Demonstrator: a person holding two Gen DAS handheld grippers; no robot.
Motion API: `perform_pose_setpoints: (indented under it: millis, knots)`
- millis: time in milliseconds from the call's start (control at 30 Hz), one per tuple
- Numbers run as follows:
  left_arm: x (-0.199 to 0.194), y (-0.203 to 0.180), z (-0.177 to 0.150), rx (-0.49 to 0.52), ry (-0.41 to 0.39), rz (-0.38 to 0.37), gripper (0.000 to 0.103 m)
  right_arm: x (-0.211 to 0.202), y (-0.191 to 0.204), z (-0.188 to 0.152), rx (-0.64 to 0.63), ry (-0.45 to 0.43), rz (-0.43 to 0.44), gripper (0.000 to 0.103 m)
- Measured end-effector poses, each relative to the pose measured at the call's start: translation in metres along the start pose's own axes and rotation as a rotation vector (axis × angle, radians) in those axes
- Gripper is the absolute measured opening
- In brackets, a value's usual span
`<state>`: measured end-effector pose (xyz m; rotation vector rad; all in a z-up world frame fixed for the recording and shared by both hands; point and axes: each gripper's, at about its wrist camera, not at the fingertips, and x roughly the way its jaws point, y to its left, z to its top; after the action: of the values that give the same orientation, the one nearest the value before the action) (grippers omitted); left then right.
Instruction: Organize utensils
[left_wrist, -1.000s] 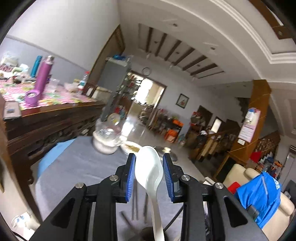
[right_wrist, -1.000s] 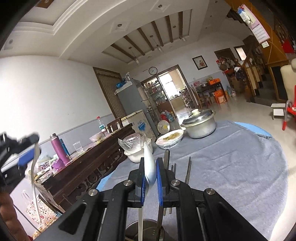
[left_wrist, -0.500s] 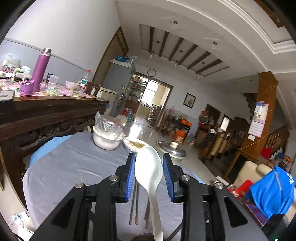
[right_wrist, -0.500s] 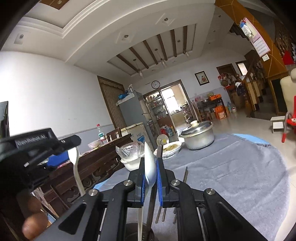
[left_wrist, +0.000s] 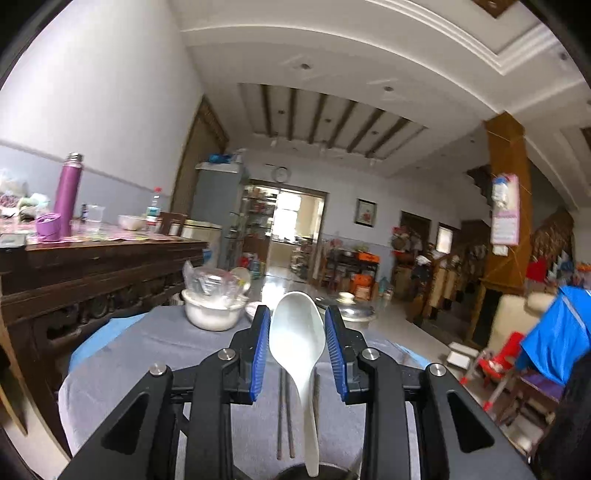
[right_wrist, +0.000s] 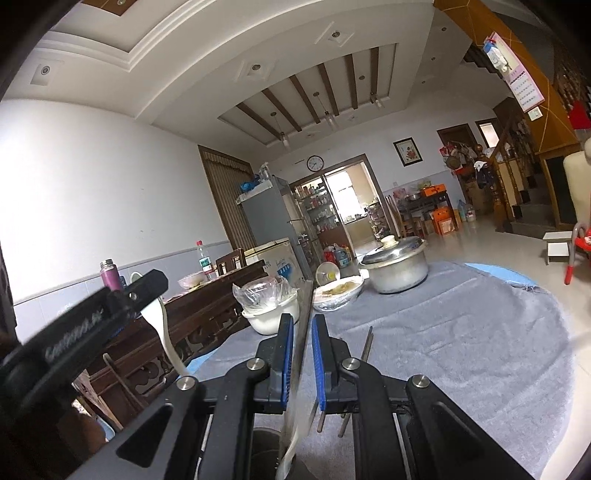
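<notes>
Left gripper (left_wrist: 297, 349) clenched on white spoon (left_wrist: 295, 332), handle dipping into dark holder cup (left_wrist: 295, 474) at near desk edge. Right gripper (right_wrist: 302, 354) apparently clamping a blurred second spoon (right_wrist: 301, 354) edge-on. Risk: handles colliding over cup, slipping onto chopsticks (right_wrist: 365, 345).
</notes>
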<state>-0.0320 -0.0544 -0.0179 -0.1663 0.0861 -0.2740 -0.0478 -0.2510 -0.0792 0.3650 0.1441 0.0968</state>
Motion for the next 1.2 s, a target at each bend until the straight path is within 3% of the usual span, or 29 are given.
perform_pose_setpoints:
  millis: [467, 633, 700, 767, 1100, 1200]
  knots:
    - [-0.010, 0.016, 0.002, -0.044, 0.035, -0.086, 0.031, -0.004, -0.021, 0.009, 0.066, 0.023, -0.024, 0.012]
    - [-0.009, 0.012, 0.001, -0.011, 0.043, -0.083, 0.031, -0.005, -0.029, 0.012, 0.095, 0.032, -0.031, 0.012]
    - [-0.006, 0.011, 0.001, -0.007, 0.054, -0.082, 0.036, -0.005, -0.030, 0.012, 0.101, 0.037, -0.031, 0.012]
    - [-0.006, 0.011, 0.001, -0.012, 0.059, -0.072, 0.048, -0.006, -0.032, 0.013, 0.103, 0.038, -0.033, 0.012]
    - [-0.026, 0.024, 0.030, -0.040, -0.011, -0.050, 0.059, -0.010, -0.041, 0.015, 0.141, 0.055, -0.050, 0.013]
    - [-0.035, 0.035, 0.044, -0.058, -0.025, -0.025, 0.074, -0.009, -0.040, 0.017, 0.137, 0.063, -0.060, 0.013]
